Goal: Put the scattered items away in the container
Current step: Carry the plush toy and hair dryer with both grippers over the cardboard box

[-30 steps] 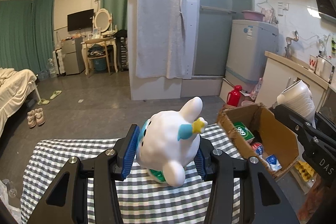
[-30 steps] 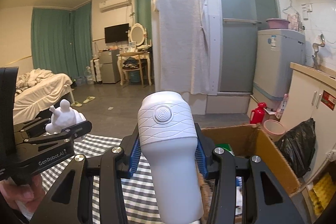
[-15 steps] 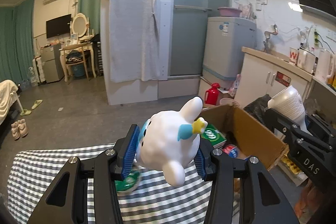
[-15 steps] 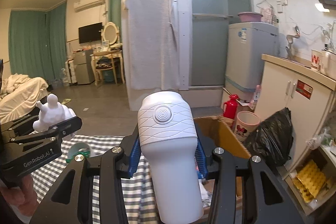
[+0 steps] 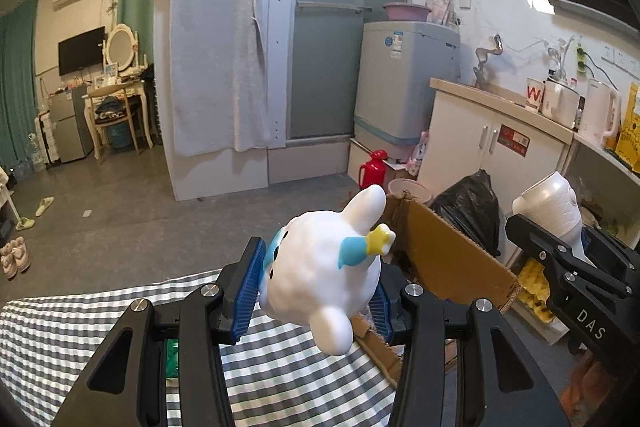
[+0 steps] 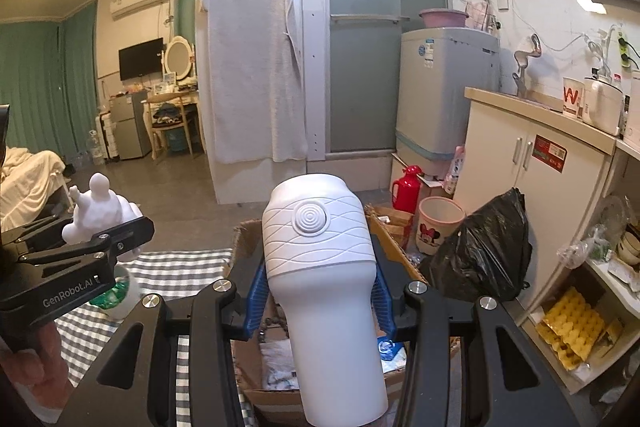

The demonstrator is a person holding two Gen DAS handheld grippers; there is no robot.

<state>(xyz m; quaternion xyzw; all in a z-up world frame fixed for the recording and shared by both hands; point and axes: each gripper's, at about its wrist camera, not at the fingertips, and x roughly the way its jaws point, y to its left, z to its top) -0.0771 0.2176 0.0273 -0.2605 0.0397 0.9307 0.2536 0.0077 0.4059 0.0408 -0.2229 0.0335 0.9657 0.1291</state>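
My left gripper (image 5: 316, 291) is shut on a white rabbit-like toy (image 5: 320, 275) with a blue and yellow star, held above the checked cloth at the near edge of the cardboard box (image 5: 448, 259). My right gripper (image 6: 320, 291) is shut on a white ribbed bottle (image 6: 324, 267), held upright over the open cardboard box (image 6: 276, 395). The box holds several small packets (image 6: 276, 359). The toy also shows in the right wrist view (image 6: 100, 215), and the bottle in the left wrist view (image 5: 552, 203).
A grey and white checked cloth (image 5: 72, 331) covers the table. A green and white item (image 6: 116, 295) lies on it by the box. A black rubbish bag (image 6: 484, 251), a pink bin (image 6: 438, 223), a red flask (image 6: 406, 187) and a white cabinet (image 6: 532, 179) stand beyond the box.
Both grippers have swung to the right with their loads. The toy has reached the box's near edge and the bottle now hangs over the box's inside.
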